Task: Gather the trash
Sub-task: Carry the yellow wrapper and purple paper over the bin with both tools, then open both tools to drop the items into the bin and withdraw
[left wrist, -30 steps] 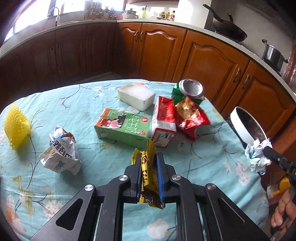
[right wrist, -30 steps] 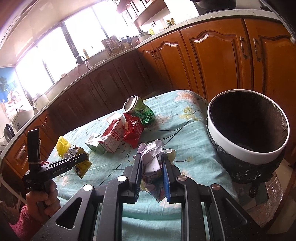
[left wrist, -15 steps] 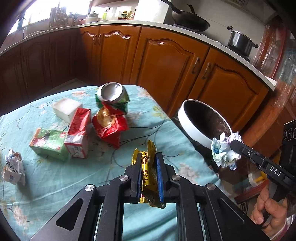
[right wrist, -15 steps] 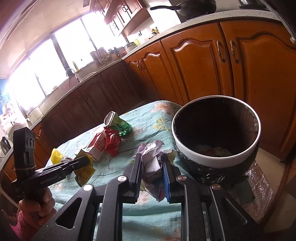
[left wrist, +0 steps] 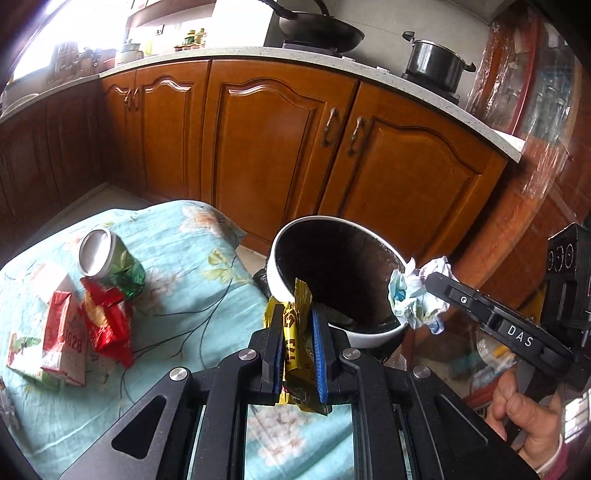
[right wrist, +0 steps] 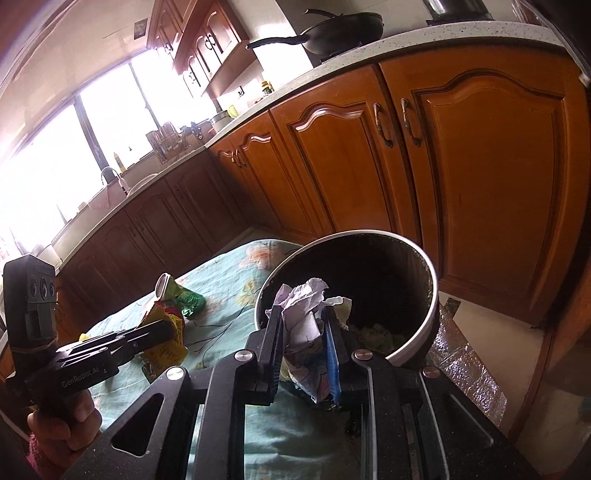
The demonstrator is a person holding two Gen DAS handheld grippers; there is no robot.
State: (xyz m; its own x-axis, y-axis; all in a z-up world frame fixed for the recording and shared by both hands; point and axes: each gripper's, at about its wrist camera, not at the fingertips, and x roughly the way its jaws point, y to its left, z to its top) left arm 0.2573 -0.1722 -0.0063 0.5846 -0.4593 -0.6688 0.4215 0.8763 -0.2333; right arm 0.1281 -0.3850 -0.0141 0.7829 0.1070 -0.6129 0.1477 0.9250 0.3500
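Orange-brown wooden cabinets [left wrist: 280,147] are running along the room under a pale speckled counter [right wrist: 436,35], their arched doors carrying curved metal handles [right wrist: 382,123]. A black wok [left wrist: 317,31] and a steel pot [left wrist: 436,64] are sitting on the counter above the cabinets. To the left of the cabinets, daylight is pouring through a wide window [right wrist: 74,147] over a sink tap [right wrist: 107,173]. Wall cupboards [right wrist: 199,40] are hanging above the counter. A pale floor [right wrist: 491,328] is showing below the cabinets.
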